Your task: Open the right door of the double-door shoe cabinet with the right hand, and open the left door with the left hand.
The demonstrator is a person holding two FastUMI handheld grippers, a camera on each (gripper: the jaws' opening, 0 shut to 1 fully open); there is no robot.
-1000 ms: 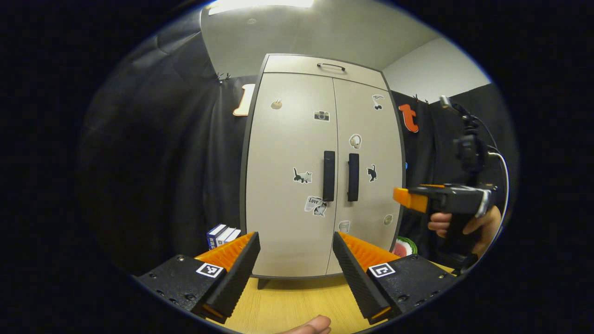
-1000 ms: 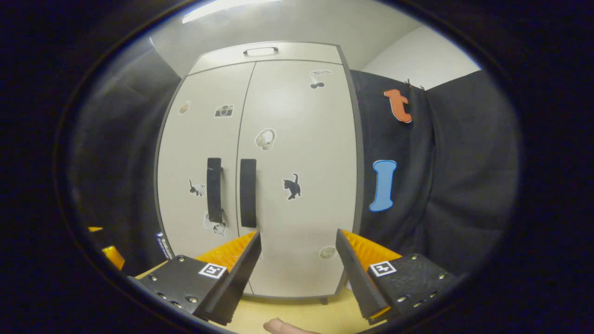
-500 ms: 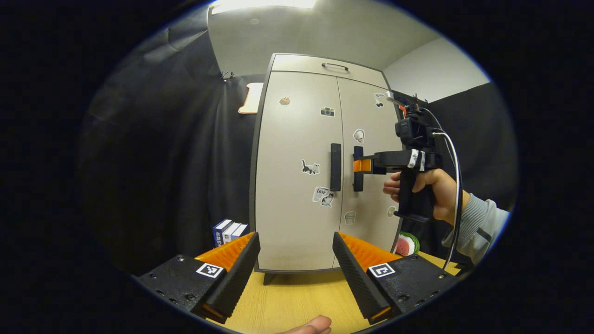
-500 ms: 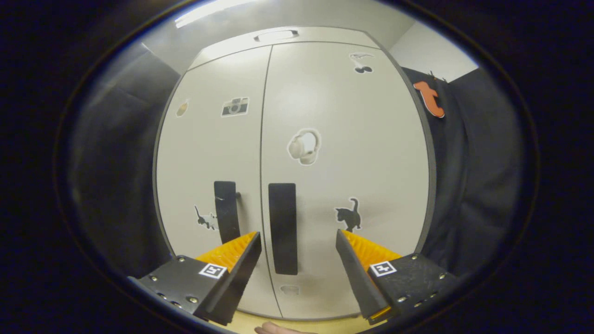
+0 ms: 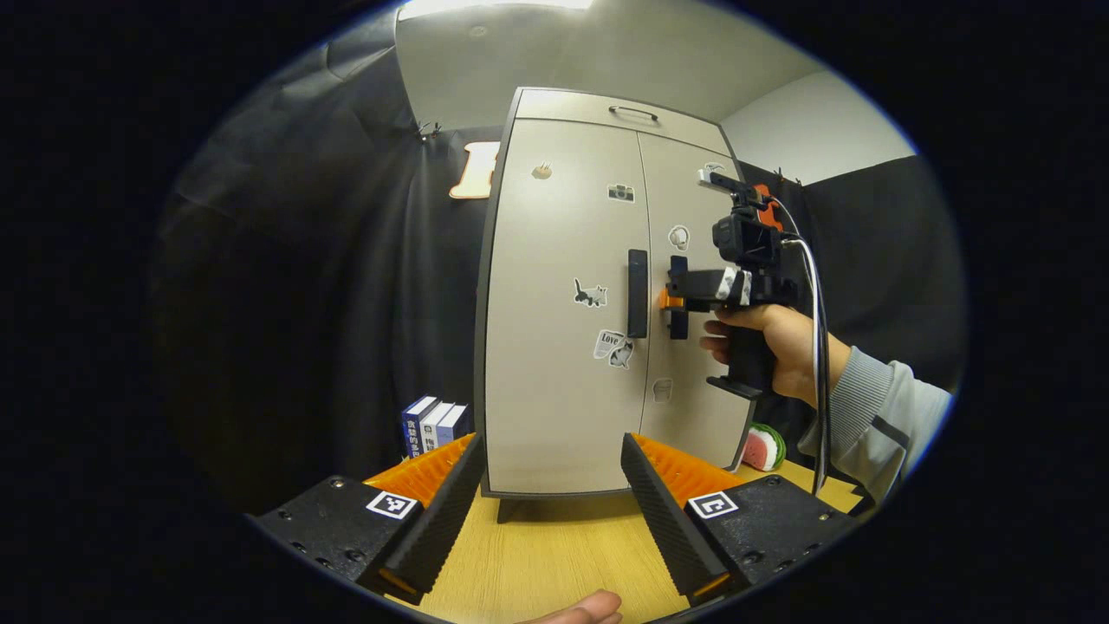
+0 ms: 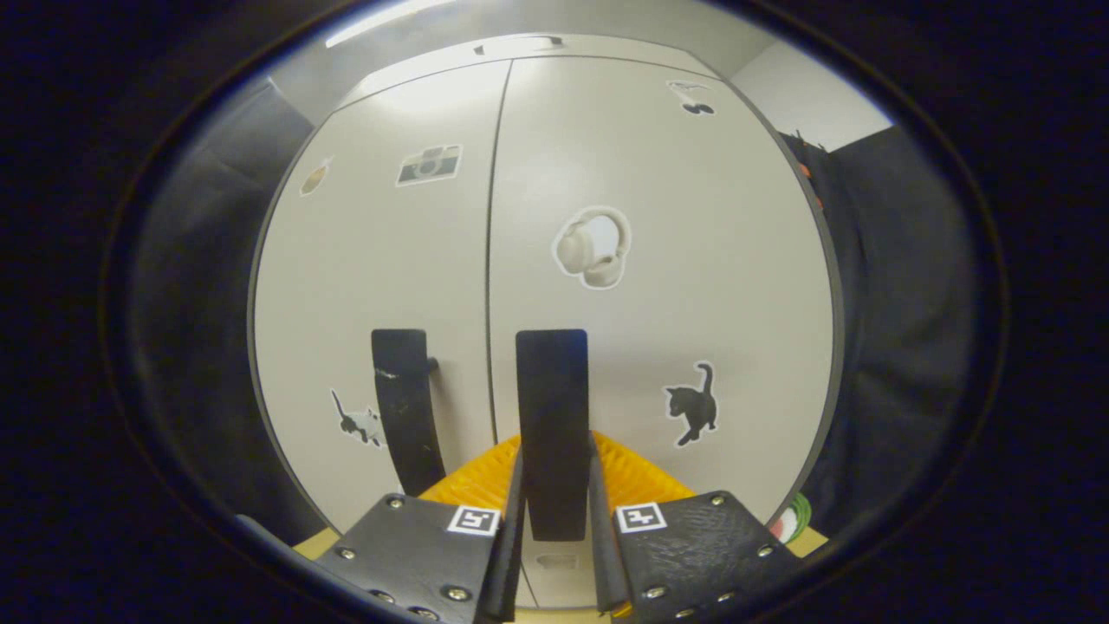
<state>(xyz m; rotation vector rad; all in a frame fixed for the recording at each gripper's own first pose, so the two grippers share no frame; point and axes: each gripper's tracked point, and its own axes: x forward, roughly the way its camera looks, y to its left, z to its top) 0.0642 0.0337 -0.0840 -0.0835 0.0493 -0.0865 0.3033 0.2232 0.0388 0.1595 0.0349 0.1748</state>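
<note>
A beige double-door shoe cabinet [image 5: 563,364] with stickers stands on a wooden table, both doors closed. Its right door [image 6: 676,286] carries a black vertical handle [image 6: 553,416], and my right gripper [image 6: 554,485] is shut on that handle, one finger on each side. In the left gripper view the right gripper [image 5: 671,302] meets the right door's handle [image 5: 677,269], held by a hand in a grey sleeve. The left door's handle [image 5: 638,293] is free. My left gripper [image 5: 550,468] hangs open in front of the cabinet, well short of it, with nothing between its fingers.
The wooden table top [image 5: 554,563] stretches between my left gripper and the cabinet. Several books [image 5: 433,425] stand left of the cabinet. A watermelon-patterned item [image 5: 764,447] lies at its right foot. Black cloth walls surround the cabinet.
My right gripper moved forward to the right door's handle and shut on it. My left gripper stayed open and shifted only slightly.
</note>
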